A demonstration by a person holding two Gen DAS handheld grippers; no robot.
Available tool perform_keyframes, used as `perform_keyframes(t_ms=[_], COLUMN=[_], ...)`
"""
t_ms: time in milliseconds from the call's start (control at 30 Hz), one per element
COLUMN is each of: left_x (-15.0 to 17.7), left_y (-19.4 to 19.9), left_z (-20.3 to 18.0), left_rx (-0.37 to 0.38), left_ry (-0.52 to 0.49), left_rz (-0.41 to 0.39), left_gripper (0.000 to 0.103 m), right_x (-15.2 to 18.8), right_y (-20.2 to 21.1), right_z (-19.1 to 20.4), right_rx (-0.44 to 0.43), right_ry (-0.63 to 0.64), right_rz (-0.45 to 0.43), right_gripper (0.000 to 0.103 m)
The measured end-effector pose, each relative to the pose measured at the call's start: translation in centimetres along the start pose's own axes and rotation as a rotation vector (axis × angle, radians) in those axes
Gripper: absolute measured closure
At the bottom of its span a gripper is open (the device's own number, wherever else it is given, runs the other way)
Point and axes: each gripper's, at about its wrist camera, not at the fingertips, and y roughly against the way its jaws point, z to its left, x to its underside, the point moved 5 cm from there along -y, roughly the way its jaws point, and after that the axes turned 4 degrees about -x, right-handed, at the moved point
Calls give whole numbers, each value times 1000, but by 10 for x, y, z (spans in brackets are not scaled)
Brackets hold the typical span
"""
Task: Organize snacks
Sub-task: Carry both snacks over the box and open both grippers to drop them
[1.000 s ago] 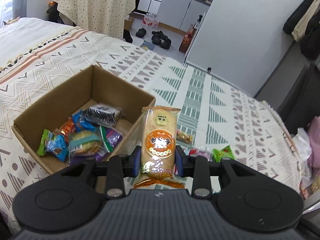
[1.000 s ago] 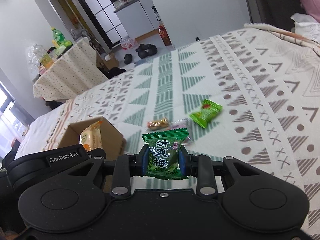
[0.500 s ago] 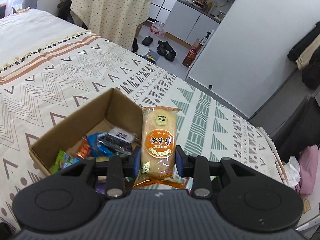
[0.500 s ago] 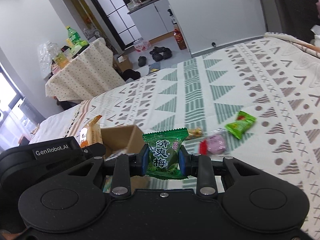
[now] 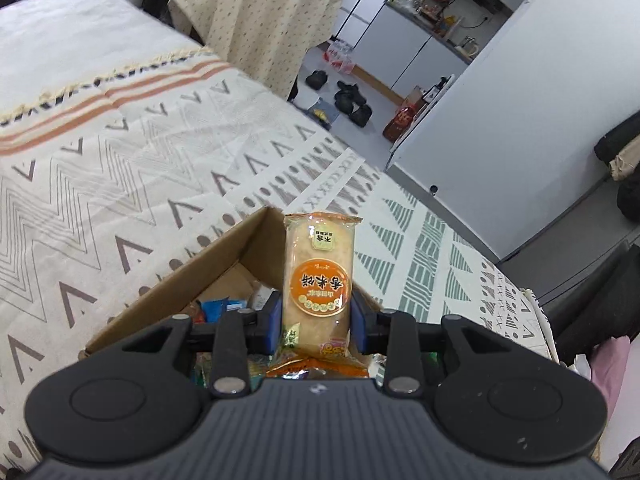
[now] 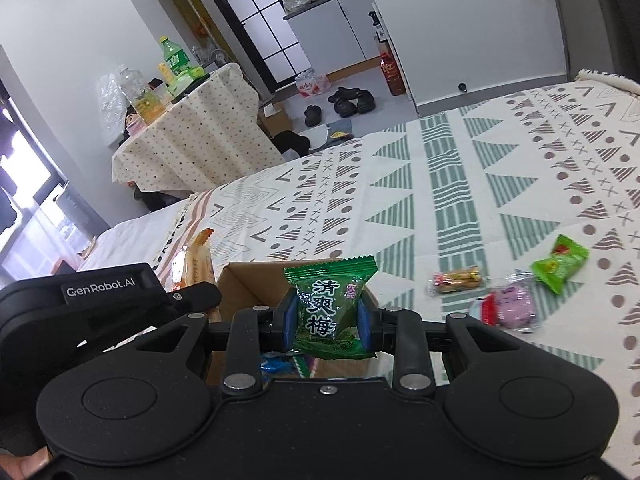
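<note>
Left claw [image 5: 316,316]: closed on an orange rice cracker packet [image 5: 318,276], pads pressing both long sides; the packet stands upright above the box.
Cardboard box [image 5: 224,256]: open-topped, on the patterned bed cover [image 5: 120,184], directly below and ahead of the left claw; a blue wrapper [image 5: 218,306] and other snacks lie inside, mostly hidden by the claw.
Left claw seen from the right camera: black body at the left edge [image 6: 100,312], its cracker packet [image 6: 196,264] poking up just left of the box [image 6: 248,284].
Right claw [image 6: 329,322]: closed on a dark green plum candy packet [image 6: 330,306], held upright over the box's near right corner.
Loose snacks on the bed, right of the box: a clear-wrapped brown snack [image 6: 456,280], then a pink-and-red packet [image 6: 508,308], then a bright green packet [image 6: 560,264], close together.
Background: a cloth-draped tabletop [image 6: 192,136] with bottles, and shoes [image 6: 348,102] on the floor.
</note>
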Motion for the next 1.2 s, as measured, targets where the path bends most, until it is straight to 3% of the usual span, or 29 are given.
perform_keyframes(t_ms=[300, 500, 600, 700, 967, 1200], left_x=[5, 4, 3, 4, 11, 29], left_y=[-27, -26, -24, -22, -16, -19], left_z=[16, 28, 33, 34, 16, -6], left_rx=[-87, -133, -149, -173, -207, -206], left_ry=[5, 48, 75, 74, 10, -75], left_rz=[58, 53, 52, 44, 16, 61], left_gripper=[69, 62, 55, 50, 17, 13], right_x=[-2, -4, -5, -6, 1, 1], right_y=[-24, -31, -36, -37, -6, 25], right_z=[11, 12, 14, 9, -13, -42], right_rx=[-11, -17, -43, -11, 9, 51], right_ry=[7, -5, -2, -3, -27, -37], right_rz=[26, 31, 11, 10, -2, -26], right_gripper=[74, 73, 69, 51, 44, 29])
